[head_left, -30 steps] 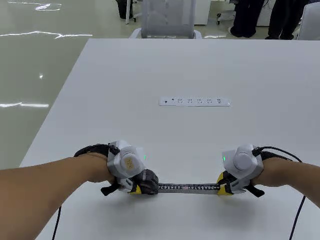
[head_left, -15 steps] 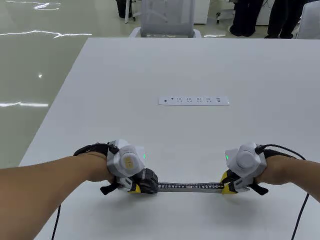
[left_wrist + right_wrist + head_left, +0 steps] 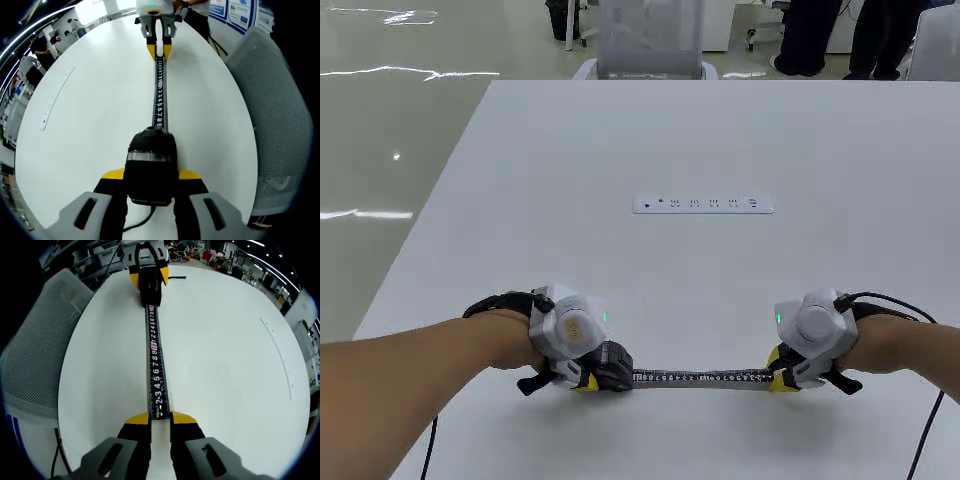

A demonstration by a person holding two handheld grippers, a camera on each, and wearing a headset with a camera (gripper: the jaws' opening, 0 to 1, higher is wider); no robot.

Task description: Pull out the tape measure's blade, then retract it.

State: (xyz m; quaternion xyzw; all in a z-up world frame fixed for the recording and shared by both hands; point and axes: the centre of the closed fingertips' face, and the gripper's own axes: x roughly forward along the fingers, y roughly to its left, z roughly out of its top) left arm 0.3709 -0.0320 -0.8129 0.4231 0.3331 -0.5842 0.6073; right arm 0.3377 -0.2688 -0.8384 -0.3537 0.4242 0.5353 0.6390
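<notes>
Grip first: the left gripper (image 3: pixel 151 176) has its yellow-tipped jaws clamped on either side of the black case (image 3: pixel 151 165) of the tape measure, pinning it low against the white table (image 3: pixel 720 130), and the case sits squarely between the jaws in the left gripper view. Over on the other side, the right gripper (image 3: pixel 160 419) is pinched shut on the free end of the blade (image 3: pixel 154 355), the low numbers reading right at its tips. Between the two, the blade runs straight and taut, just above or on the tabletop; which of the two is hard to tell. The grippers stand well apart along the near edge in the head view, so this looks like the pull-out step, with a fair stretch of blade already drawn. Whether more will be drawn cannot be judged from here. When the retract comes, it calls for the right gripper to walk the tip back toward the case in line with the blade, not simply let go, while the left holds the case steady; a loose release risks the blade whipping in. Further out, a white power strip (image 3: pixel 703 205) lies mid-table, well clear, and a mesh chair (image 3: pixel 280 115) stands just beside the table's edge.
</notes>
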